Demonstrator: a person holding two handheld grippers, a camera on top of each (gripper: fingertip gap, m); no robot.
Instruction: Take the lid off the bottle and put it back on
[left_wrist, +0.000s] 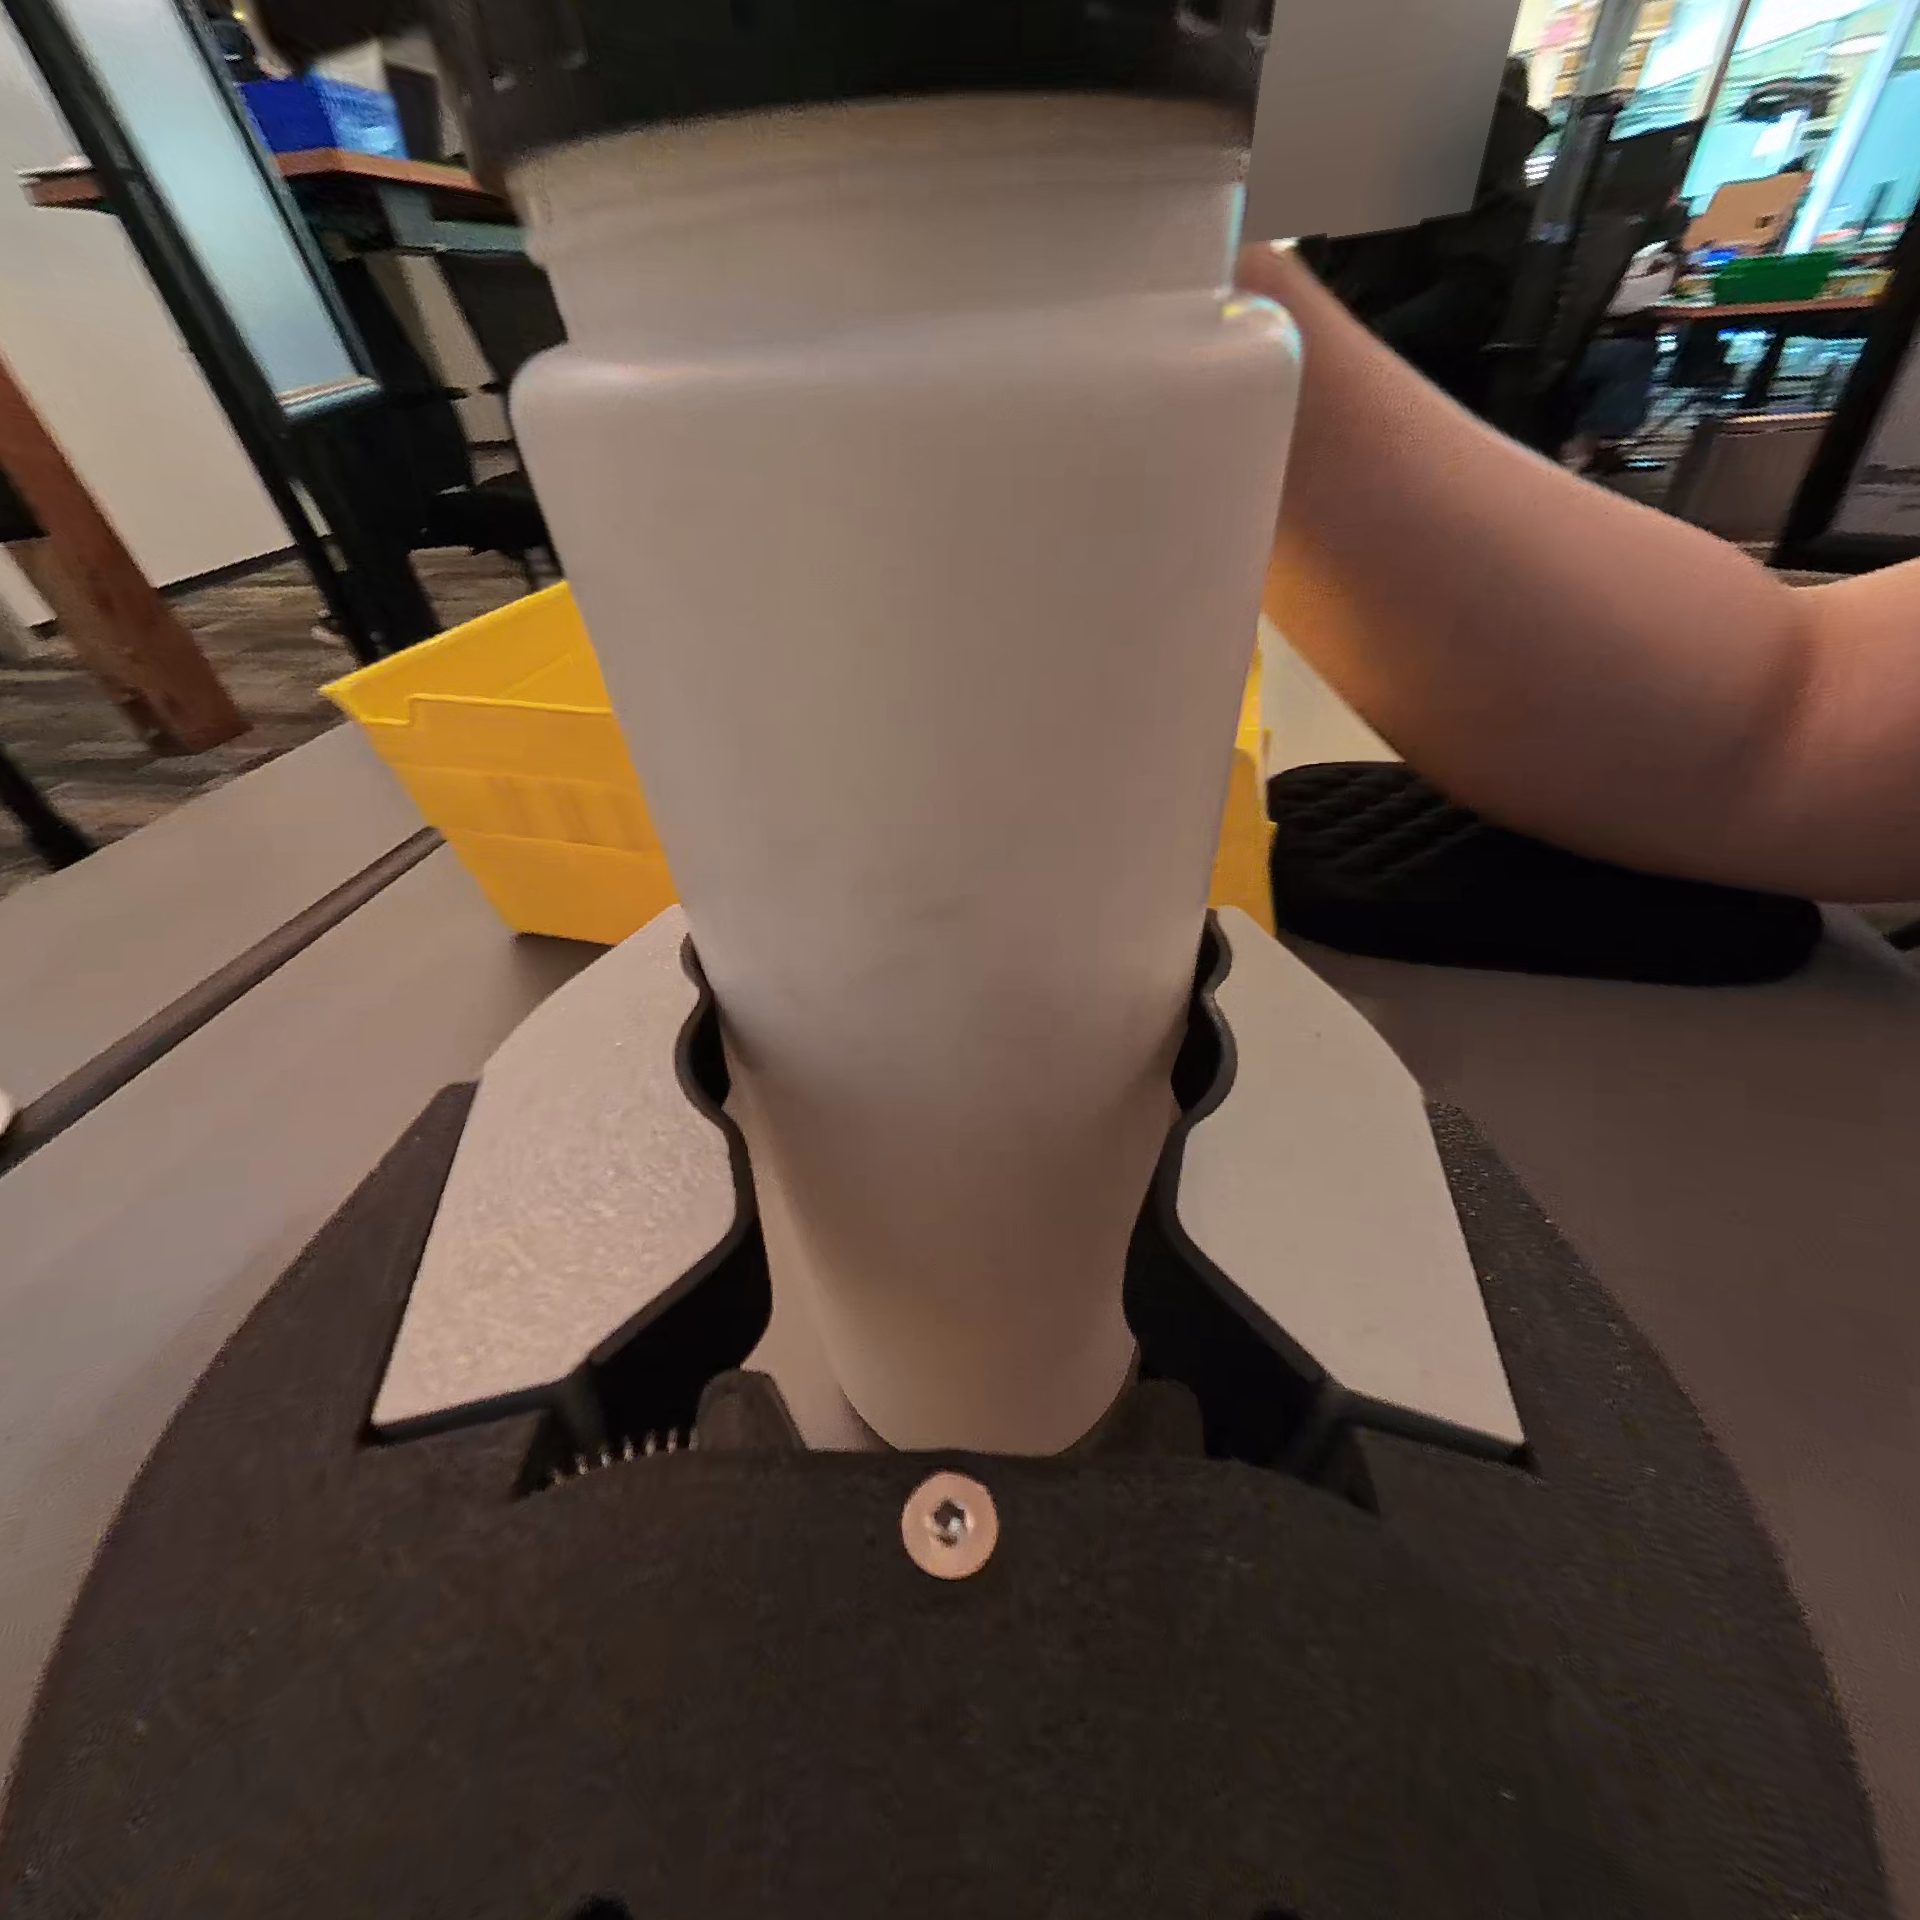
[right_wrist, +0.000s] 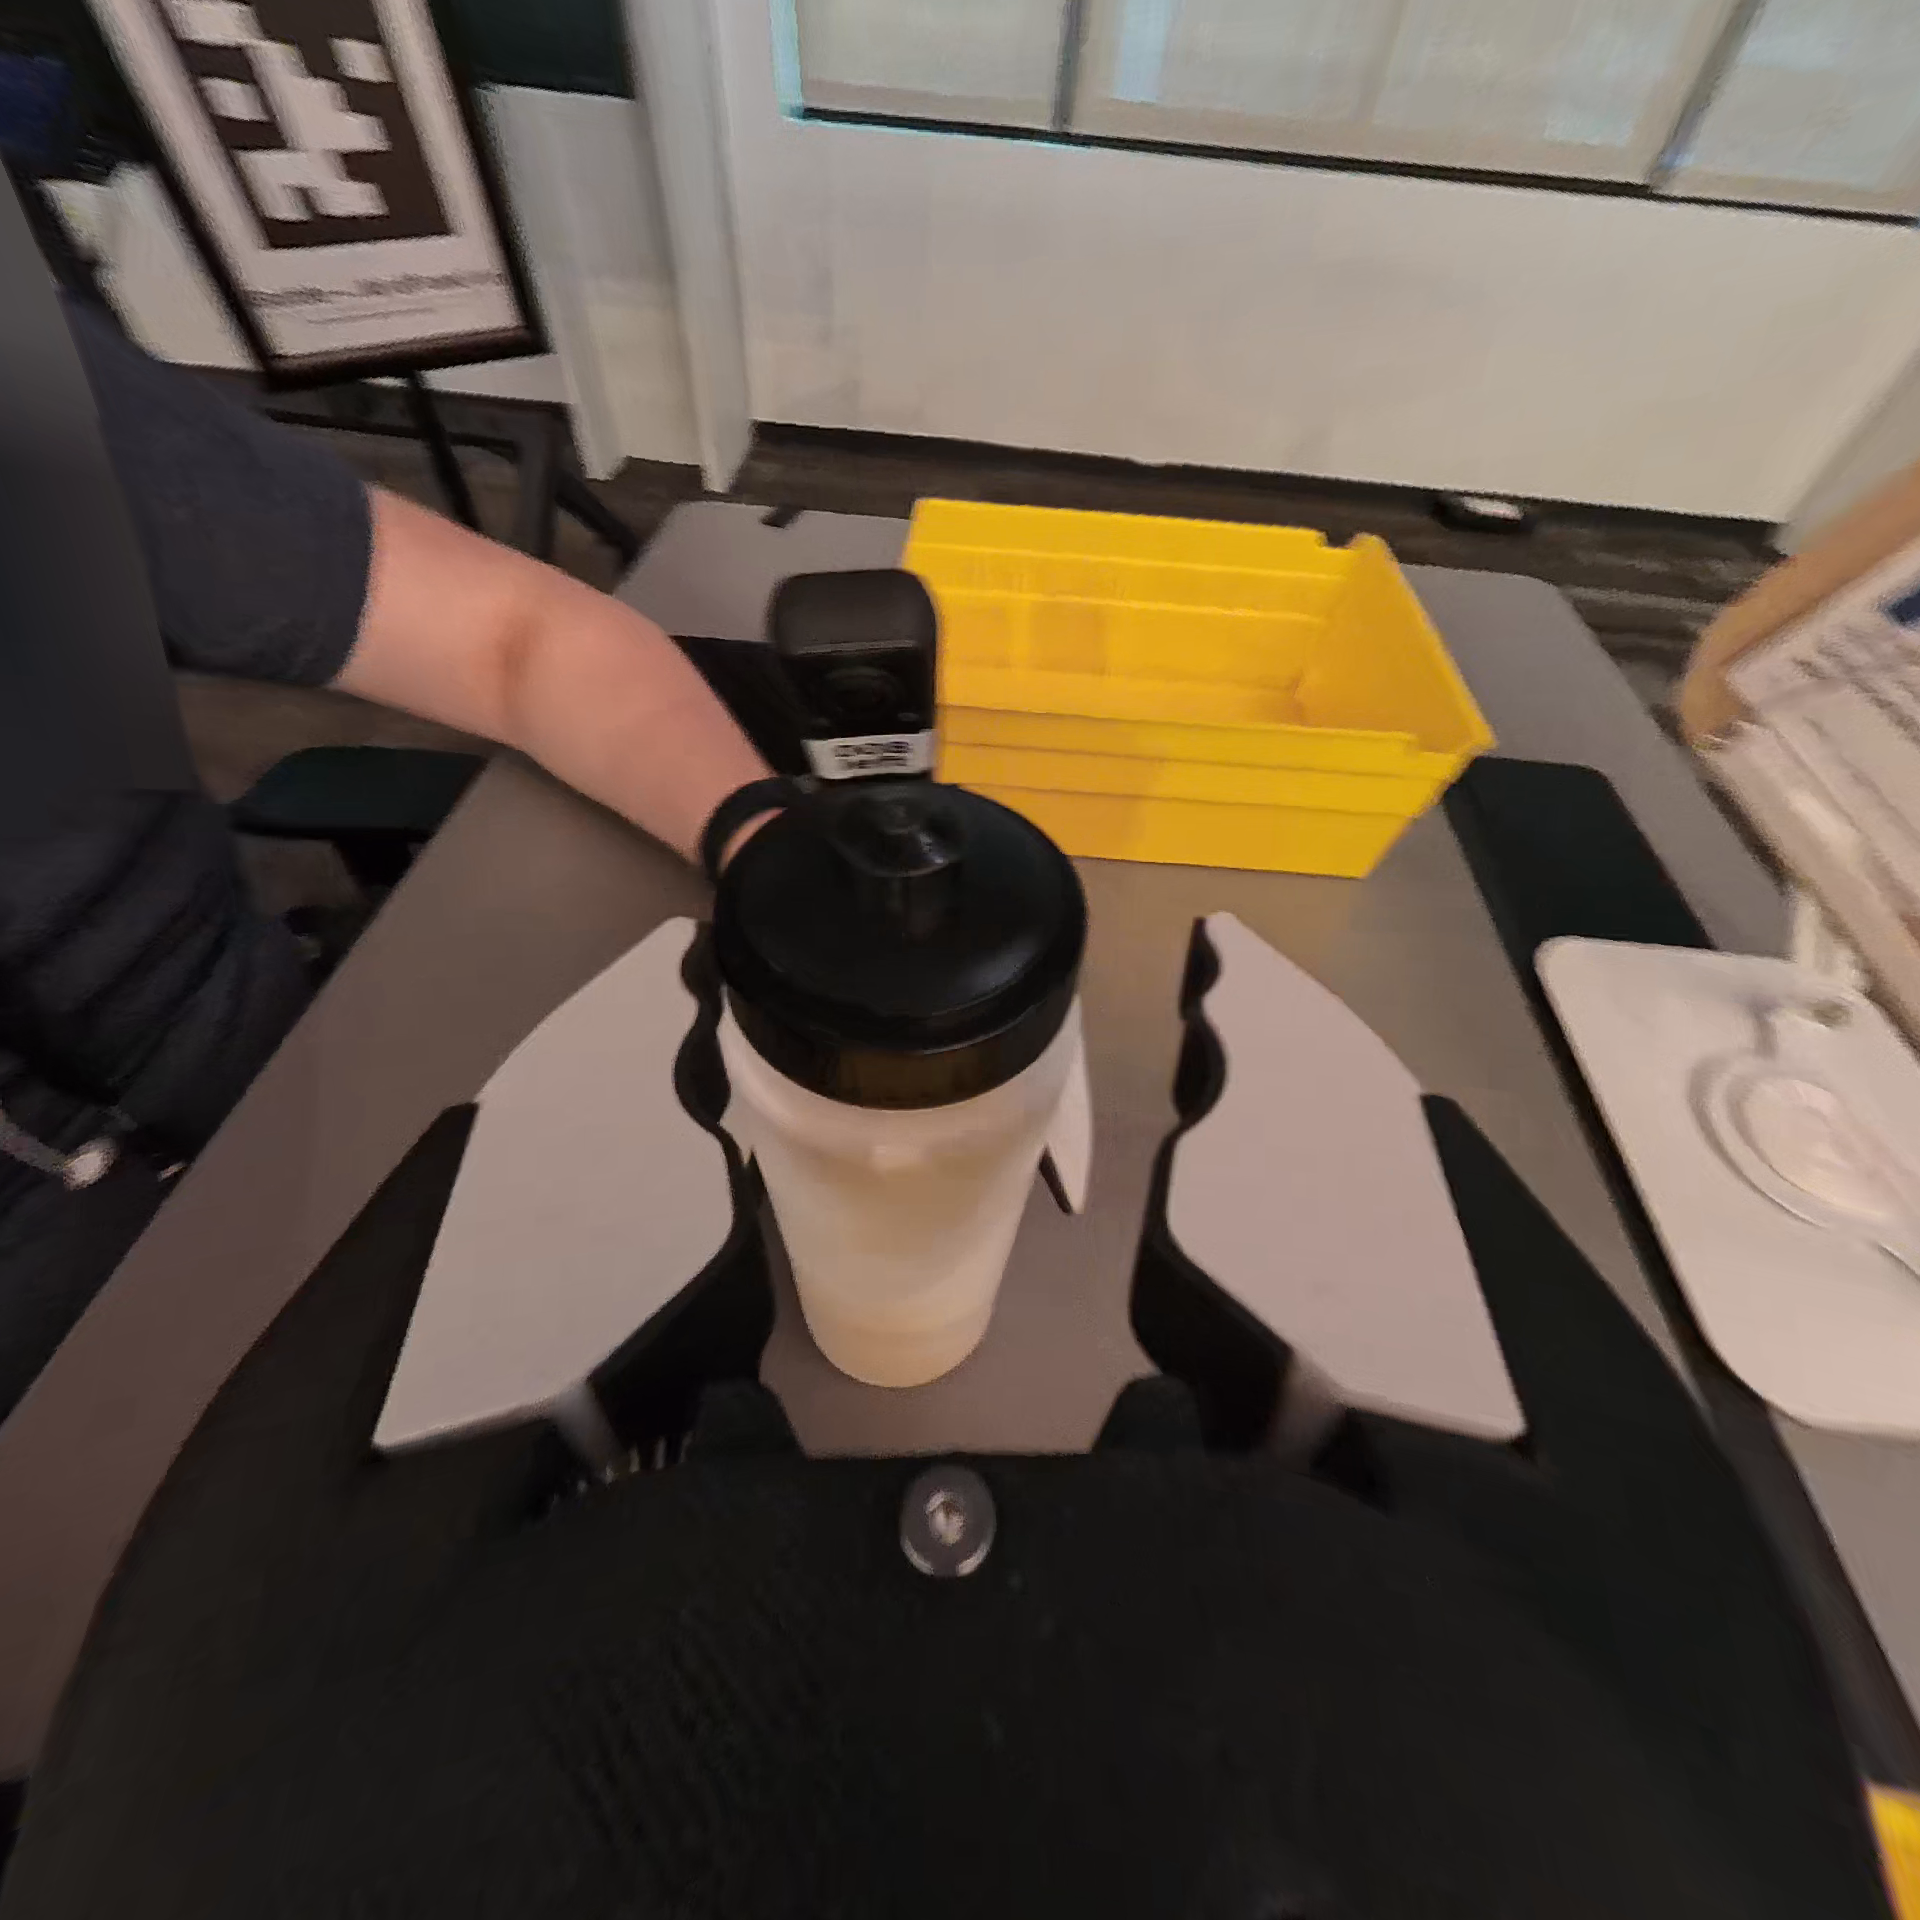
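Note:
A white translucent bottle stands upright on the grey table, with its black lid at the top edge of the left wrist view. My left gripper is shut on the bottle's body, its fingers pressing both sides. In the right wrist view I look down on the bottle and its black spout lid. My right gripper is open around the lid. Its left finger is close to the lid's edge and its right finger stands apart. The left gripper's camera shows behind the lid.
A yellow bin stands on the table behind the bottle, also in the left wrist view. A person's bare arm reaches in, over a black pad. A white tray lies at the right.

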